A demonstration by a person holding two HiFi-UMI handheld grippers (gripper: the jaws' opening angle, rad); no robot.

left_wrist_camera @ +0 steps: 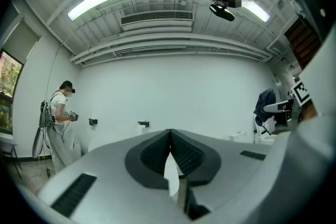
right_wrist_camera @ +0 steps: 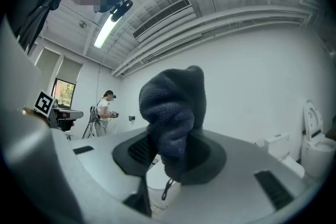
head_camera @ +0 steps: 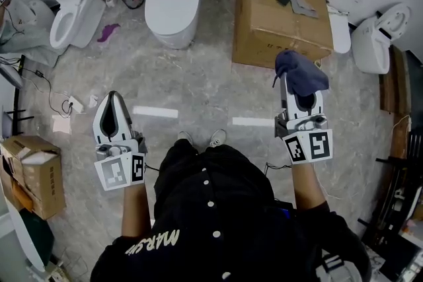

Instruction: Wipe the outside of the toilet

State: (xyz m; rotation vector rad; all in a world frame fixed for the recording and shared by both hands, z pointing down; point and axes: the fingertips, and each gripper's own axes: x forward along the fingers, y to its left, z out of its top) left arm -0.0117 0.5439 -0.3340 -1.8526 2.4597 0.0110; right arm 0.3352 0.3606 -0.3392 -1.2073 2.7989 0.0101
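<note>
Toilet (head_camera: 173,3), lid down, stands at the far wall, well apart from both my grippers. Right gripper (head_camera: 303,101): jaws pinching a dark blue cloth (head_camera: 301,72) (bunched, poking past the tips). Left gripper (head_camera: 114,99): jaws pressed together, nothing between them. Cardboard box (head_camera: 281,16) stands beside the toilet on the grey floor (head_camera: 198,86).

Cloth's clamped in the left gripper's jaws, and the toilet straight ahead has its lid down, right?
No: the cloth is clamped in the right gripper, as the right gripper view shows; the left gripper is shut on nothing. The toilet ahead does have its lid down.
</note>
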